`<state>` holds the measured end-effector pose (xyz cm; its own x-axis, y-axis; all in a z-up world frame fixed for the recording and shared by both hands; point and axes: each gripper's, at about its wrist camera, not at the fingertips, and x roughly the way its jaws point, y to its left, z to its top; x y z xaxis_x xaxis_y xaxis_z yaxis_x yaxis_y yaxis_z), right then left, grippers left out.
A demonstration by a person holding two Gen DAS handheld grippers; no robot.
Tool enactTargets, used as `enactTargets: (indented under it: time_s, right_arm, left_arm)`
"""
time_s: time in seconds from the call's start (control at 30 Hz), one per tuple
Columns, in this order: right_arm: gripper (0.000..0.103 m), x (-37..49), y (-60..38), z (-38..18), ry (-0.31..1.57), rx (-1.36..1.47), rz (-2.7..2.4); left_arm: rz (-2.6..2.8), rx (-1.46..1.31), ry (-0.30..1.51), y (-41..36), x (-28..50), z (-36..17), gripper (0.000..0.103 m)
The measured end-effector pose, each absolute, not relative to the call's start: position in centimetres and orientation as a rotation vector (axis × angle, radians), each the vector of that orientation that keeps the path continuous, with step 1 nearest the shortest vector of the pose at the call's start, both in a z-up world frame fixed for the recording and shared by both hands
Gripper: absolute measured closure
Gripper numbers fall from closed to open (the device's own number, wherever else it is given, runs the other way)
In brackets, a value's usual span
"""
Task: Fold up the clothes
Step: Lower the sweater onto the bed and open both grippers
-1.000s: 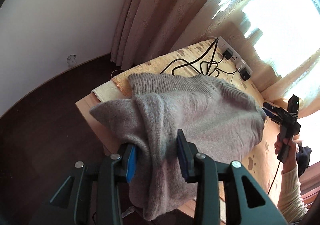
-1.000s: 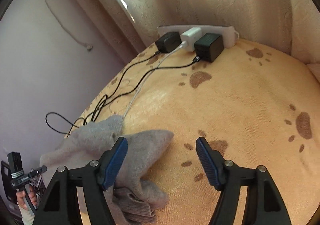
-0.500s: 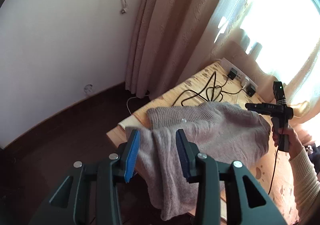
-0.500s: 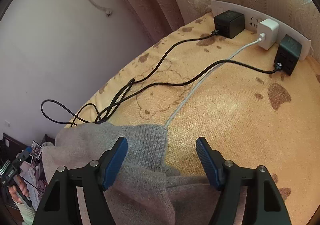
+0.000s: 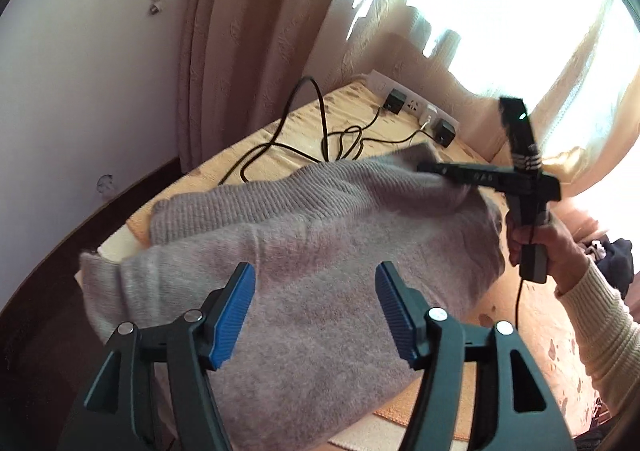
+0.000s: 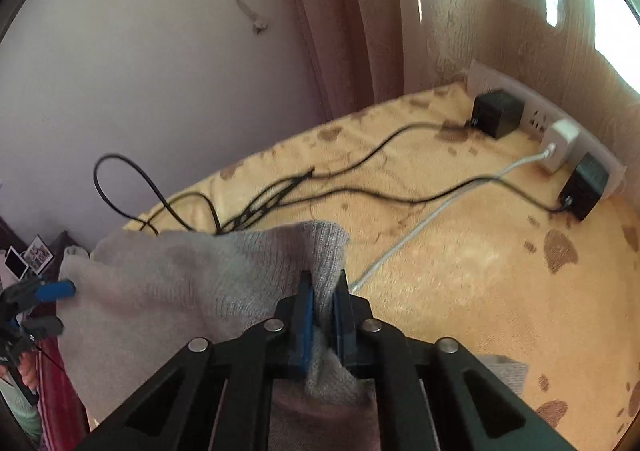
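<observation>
A grey knit sweater (image 5: 320, 235) lies bunched on the table's yellow paw-print cloth (image 6: 500, 271), with one side hanging over the near edge. My left gripper (image 5: 316, 311) hovers over the near part of the sweater. Its jaws are opening, and the blue pads (image 5: 236, 311) stand apart from the fabric, pressing on nothing. My right gripper (image 6: 322, 291) is shut on the sweater's ribbed hem (image 6: 328, 247) at the far corner and lifts it a little. In the left wrist view the right gripper (image 5: 432, 171) bites that corner, held by a hand (image 5: 536, 243) in a cream sleeve.
A white power strip (image 6: 536, 119) with black and white chargers lies along the curtain (image 5: 248, 31) at the back. Black and white cables (image 6: 280, 199) trail across the cloth right behind the sweater. The table's left edge drops to a dark floor (image 5: 52, 271). Dark clothes (image 5: 612, 263) lie at the right.
My left gripper has let go of the hanging fold and its jaws have spread wide. My right gripper has moved along the sweater's edge and closed on the ribbed hem.
</observation>
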<state>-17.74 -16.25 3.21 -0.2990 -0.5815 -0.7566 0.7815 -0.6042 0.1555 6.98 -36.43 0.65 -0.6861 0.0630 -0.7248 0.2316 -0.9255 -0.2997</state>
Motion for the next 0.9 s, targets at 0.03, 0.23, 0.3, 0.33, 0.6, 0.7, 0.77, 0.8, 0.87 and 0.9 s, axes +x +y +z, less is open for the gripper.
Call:
enactTargets:
  time_s: [0.03,0.23,0.3,0.33,0.6,0.7,0.77,0.8,0.87,0.9]
  right_arm:
    - [0.094,-17.5,-15.9,4.5,0.296,0.959,-2.036]
    - [0.093,-17.5,-17.2,5.2,0.388,0.876,-2.098]
    - [0.093,-18.4,-18.0,2.9,0.417,0.959,-2.063]
    - [0.093,-18.8,-18.4,1.7,0.432,1.001,-2.045]
    - [0.082,-19.3,-15.3,2.4,0.374,1.015,-2.104]
    - [0.040,-17.7,-13.2,4.8,0.340,0.924,-2.146]
    - [0.035,-16.0,-11.8,6.1,0.313,0.873,-2.155]
    - [0.035,-15.1,-11.2,6.6,0.301,0.856,-2.154]
    - [0.035,-12.9,-9.8,6.8,0.257,0.827,-2.096]
    - [0.035,-11.7,-9.4,6.8,0.256,0.816,-2.076]
  left_arm:
    - [-2.729,1.203,0.564,-36.4,6.7,0.3,0.035]
    - [-2.653,1.273,0.488,-35.4,5.4,-1.9,0.034]
    - [-2.649,1.306,0.423,-34.5,5.3,-2.5,0.032]
    - [-2.650,1.312,0.363,-33.8,5.4,-2.6,0.030]
    - [-2.728,1.241,0.467,-34.2,6.2,0.0,0.025]
    - [-2.781,1.145,0.452,-34.1,6.0,1.9,0.025]
    - [-2.788,1.167,0.444,-33.5,5.0,1.7,0.024]
    - [-2.788,1.183,0.442,-33.1,4.5,1.5,0.024]
    - [-2.783,1.230,0.445,-32.3,3.4,0.6,0.024]
    - [-2.772,1.250,0.440,-32.0,3.0,0.1,0.024]
